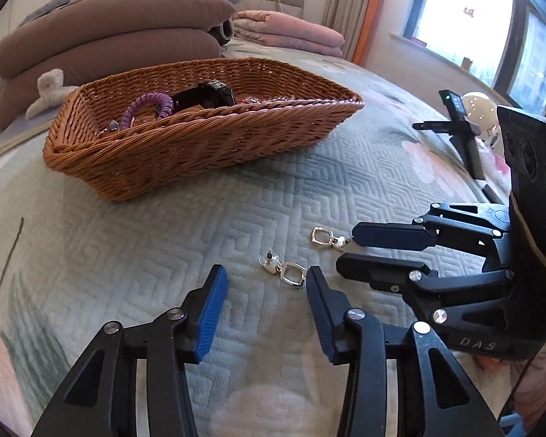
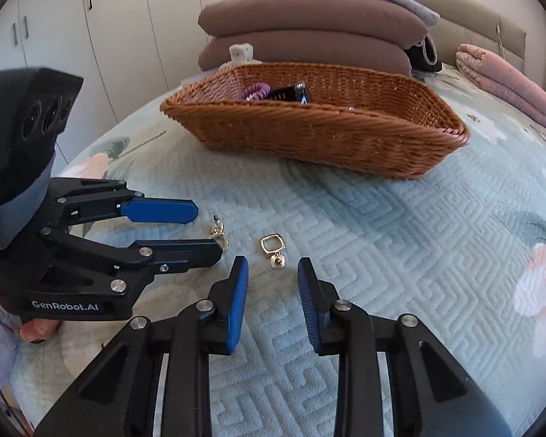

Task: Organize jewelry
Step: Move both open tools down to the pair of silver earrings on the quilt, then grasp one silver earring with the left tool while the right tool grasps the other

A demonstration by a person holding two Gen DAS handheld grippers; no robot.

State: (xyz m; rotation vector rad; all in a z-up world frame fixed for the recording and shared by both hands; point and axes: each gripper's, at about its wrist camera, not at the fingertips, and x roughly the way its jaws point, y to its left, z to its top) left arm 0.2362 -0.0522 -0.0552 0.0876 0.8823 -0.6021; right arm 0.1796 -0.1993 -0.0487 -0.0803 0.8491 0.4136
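Two gold earrings lie on the pale green quilt. One earring (image 1: 284,271) (image 2: 218,235) sits just ahead of my open left gripper (image 1: 265,273) (image 2: 204,229), between its fingertips. The other earring (image 1: 329,239) (image 2: 273,251) lies just ahead of my open right gripper (image 2: 273,266) (image 1: 345,247), near its tips. Both grippers are empty and rest low over the quilt. A brown wicker basket (image 1: 207,145) (image 2: 327,134) stands farther back and holds a purple coil bracelet (image 1: 147,107) (image 2: 254,91), a black watch (image 1: 207,96) (image 2: 291,94) and some other small pieces.
Folded brown quilts (image 1: 109,36) (image 2: 309,32) and a pink folded blanket (image 1: 291,29) (image 2: 506,80) are stacked behind the basket. A black stand with a small device (image 1: 455,116) stands at the right by the window. White cupboards (image 2: 91,36) line the far left.
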